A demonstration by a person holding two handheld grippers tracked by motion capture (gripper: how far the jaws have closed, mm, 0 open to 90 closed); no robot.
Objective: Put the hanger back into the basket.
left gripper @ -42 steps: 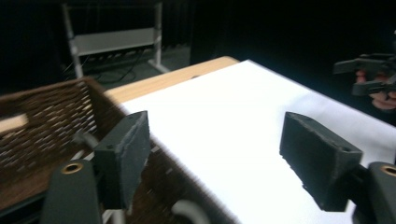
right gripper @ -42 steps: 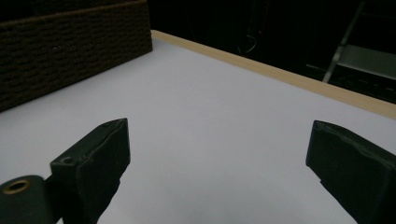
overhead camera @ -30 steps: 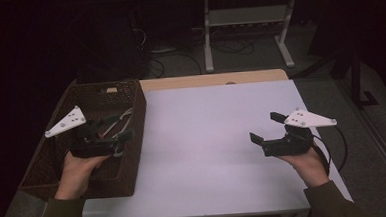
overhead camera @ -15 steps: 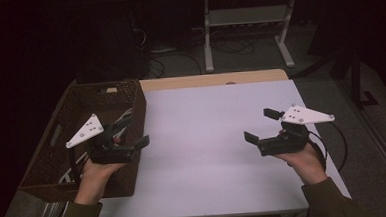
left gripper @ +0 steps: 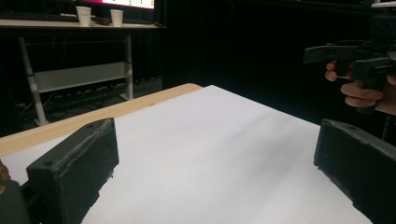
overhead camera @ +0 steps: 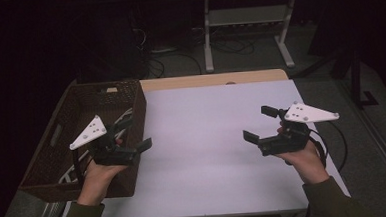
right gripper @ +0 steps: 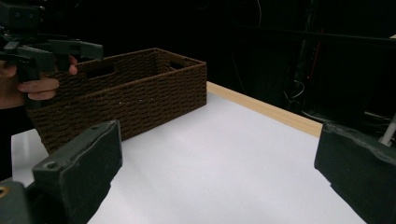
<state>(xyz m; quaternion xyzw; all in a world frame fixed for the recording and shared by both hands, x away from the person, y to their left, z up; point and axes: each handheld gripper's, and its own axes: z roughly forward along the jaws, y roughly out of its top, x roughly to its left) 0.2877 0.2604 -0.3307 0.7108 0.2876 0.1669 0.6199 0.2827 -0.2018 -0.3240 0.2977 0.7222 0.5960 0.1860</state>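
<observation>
A brown woven basket (overhead camera: 80,102) stands on the left end of the white table (overhead camera: 208,148), with white cables lying inside it. My left gripper (overhead camera: 135,133) is held by the basket's right wall, pointing out over the white surface. Its jaws have just been opening and stand wide apart with nothing between them. In the left gripper view, bare table lies beyond the left gripper (left gripper: 215,186). My right gripper (overhead camera: 258,123) hovers over the table's right part, open and empty. In the right gripper view, the right gripper (right gripper: 215,182) faces the basket (right gripper: 140,98) and the left gripper (right gripper: 46,46).
A wooden strip (overhead camera: 214,80) runs along the table's far edge. Beyond it on the dark floor stand a metal frame (overhead camera: 246,20) and loose cables. Two white cups (left gripper: 84,14) sit on a far desk. A cable trails from the right gripper off the table's right side.
The left hand moved rightward from above the basket's inside to its right wall, and the left gripper's jaws spread wider. The right gripper stayed almost still.
</observation>
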